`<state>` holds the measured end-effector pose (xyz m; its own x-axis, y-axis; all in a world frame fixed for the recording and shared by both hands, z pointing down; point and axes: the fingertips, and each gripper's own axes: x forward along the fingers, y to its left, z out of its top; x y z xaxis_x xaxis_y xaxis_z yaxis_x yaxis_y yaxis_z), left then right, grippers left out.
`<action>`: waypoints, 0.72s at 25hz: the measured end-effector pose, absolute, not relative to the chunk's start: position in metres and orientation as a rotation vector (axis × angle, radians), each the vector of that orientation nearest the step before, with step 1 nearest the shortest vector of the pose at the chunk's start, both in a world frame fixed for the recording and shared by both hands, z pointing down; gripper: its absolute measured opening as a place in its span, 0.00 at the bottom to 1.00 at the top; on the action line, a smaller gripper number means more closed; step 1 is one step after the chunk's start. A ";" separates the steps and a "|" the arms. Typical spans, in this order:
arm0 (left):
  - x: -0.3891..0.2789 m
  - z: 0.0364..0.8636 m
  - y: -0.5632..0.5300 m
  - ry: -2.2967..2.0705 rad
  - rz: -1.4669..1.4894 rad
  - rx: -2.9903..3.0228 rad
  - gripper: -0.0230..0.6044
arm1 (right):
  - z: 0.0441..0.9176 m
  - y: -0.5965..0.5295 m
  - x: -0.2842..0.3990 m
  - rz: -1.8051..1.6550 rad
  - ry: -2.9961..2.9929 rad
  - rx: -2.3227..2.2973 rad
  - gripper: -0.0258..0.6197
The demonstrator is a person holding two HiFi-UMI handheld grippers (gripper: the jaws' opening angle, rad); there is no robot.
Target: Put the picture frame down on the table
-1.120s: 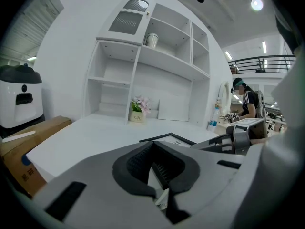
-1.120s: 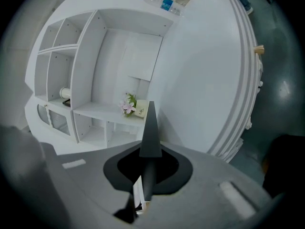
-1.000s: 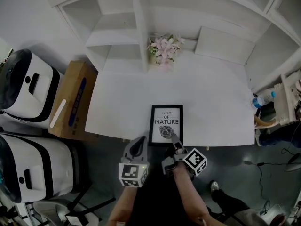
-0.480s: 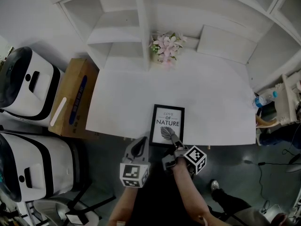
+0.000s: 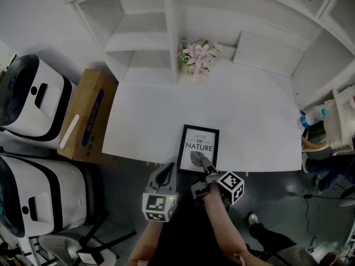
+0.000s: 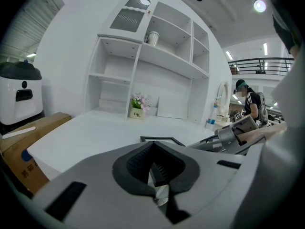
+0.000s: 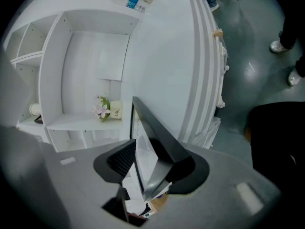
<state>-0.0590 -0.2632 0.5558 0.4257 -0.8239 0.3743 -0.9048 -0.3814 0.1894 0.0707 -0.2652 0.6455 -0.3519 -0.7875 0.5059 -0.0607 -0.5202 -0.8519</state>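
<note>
A cardboard box [image 5: 89, 115] is seen left of the table [image 5: 249, 121]. The left gripper [image 5: 165, 170] is held closed and empty off the front edge. On the table by that edge, the picture frame [image 5: 200, 147] is clamped by the right gripper [image 5: 204, 165]. A flower pot [image 5: 196, 60] stands well behind.

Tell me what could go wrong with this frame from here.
1. The right gripper pinches the picture frame by one near corner only, so it could swing or slip between the fingers.
2. The frame's near end lies right at the front edge of the table. If released here, it might tip off toward the floor.
3. The left gripper hangs short of the frame and gives it no support.
</note>
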 end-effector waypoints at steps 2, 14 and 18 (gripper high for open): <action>-0.060 0.557 -0.262 -1.480 0.311 2.321 0.05 | 0.644 -0.264 0.068 -1.936 1.134 -1.381 0.36; -0.064 0.561 -0.261 -1.481 0.320 2.311 0.05 | 0.644 -0.262 0.063 -2.004 1.062 -1.368 0.45; -0.064 0.564 -0.261 -1.471 0.332 2.306 0.05 | 0.645 -0.262 0.062 -2.018 1.032 -1.370 0.45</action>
<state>-0.0640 -0.2609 0.5640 0.4230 -0.8153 0.3954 -0.9061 -0.3773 0.1913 0.0624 -0.2616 0.6449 -0.3773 -0.7400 0.5567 -0.0183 -0.5951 -0.8034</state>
